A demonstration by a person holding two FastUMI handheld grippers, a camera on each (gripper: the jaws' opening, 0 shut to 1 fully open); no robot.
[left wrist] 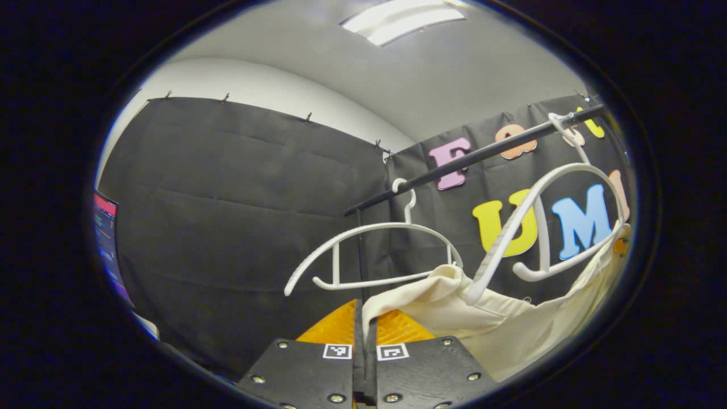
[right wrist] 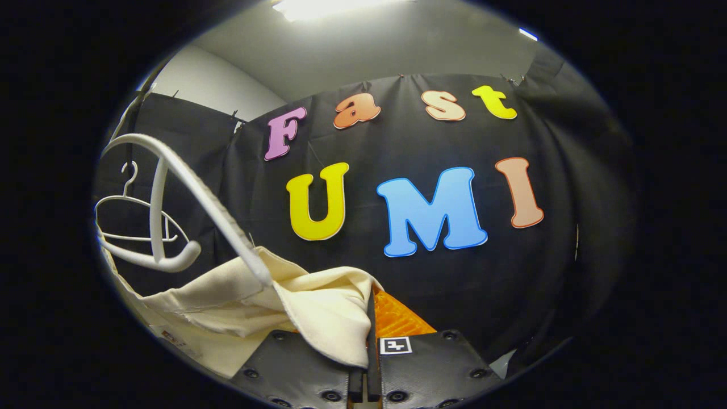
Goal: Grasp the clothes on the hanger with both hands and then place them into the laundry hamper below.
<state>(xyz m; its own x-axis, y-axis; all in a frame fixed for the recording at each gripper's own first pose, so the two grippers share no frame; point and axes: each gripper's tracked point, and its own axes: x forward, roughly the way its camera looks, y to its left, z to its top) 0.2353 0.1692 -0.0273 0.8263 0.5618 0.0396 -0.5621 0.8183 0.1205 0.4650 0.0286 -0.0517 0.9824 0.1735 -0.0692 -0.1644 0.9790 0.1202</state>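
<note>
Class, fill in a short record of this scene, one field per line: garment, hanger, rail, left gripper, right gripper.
garment: cream cloth, one end hooked on a hanger tip
hanger: white hanger on the rail; second white hanger, bare
rail: black rod
left gripper: shut on the cloth's edge
right gripper: shut on a fold of cloth

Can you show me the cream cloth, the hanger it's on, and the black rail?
Cloth (right wrist: 318, 301), right gripper view, its folded edge.
Hanger (left wrist: 514, 227), left gripper view, its sloping arm.
Rail (left wrist: 483, 152), left gripper view, its middle.

cream garment (left wrist: 500, 324), white hangers (left wrist: 375, 255), black rail (left wrist: 471, 156), orange ribbed finger pads (right wrist: 397, 318), black gripper bodies with black-white square markers (left wrist: 338, 351)
</note>
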